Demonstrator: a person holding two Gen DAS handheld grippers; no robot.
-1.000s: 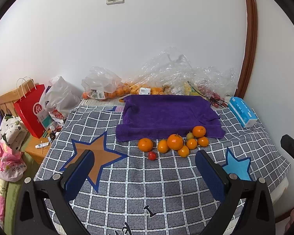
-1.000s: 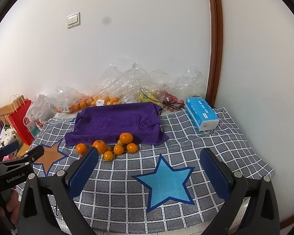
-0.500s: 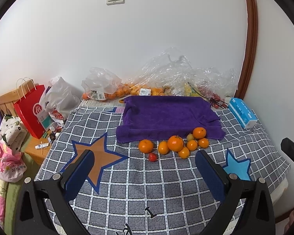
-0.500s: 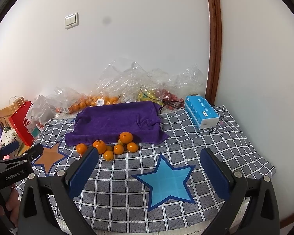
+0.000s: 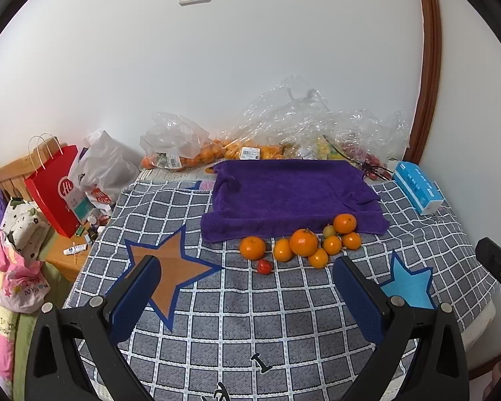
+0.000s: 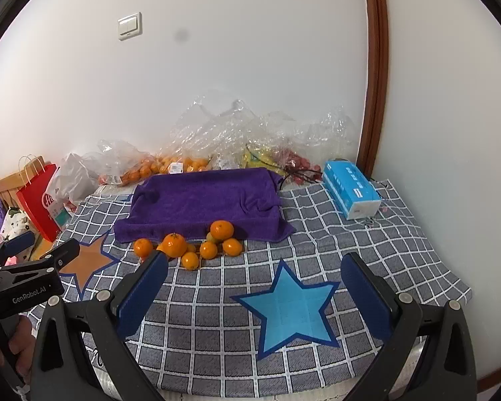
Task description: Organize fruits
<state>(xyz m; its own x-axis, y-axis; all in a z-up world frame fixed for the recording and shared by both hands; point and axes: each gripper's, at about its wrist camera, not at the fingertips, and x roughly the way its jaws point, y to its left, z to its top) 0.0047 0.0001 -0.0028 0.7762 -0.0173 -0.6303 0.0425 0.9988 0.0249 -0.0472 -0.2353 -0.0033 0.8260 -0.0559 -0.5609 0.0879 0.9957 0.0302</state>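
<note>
Several oranges (image 5: 303, 242) lie in a cluster on the grey checked cloth, just in front of a purple towel (image 5: 290, 193). A small red fruit (image 5: 264, 266) lies in front of them and a small green fruit (image 5: 329, 231) sits among them. The cluster (image 6: 174, 245) and the towel (image 6: 203, 200) also show in the right wrist view. My left gripper (image 5: 247, 297) is open and empty, held above the cloth short of the fruit. My right gripper (image 6: 255, 295) is open and empty, above a blue star.
Clear plastic bags of fruit (image 5: 217, 152) line the wall behind the towel. A blue tissue box (image 5: 417, 192) lies at the right. A red paper bag (image 5: 55, 187) and bedding stand off the left edge. The table edge (image 6: 451, 304) drops at the right.
Both grippers have drifted back and up slightly, so the table and fruit look a little farther away. Nothing on the table has moved.
</note>
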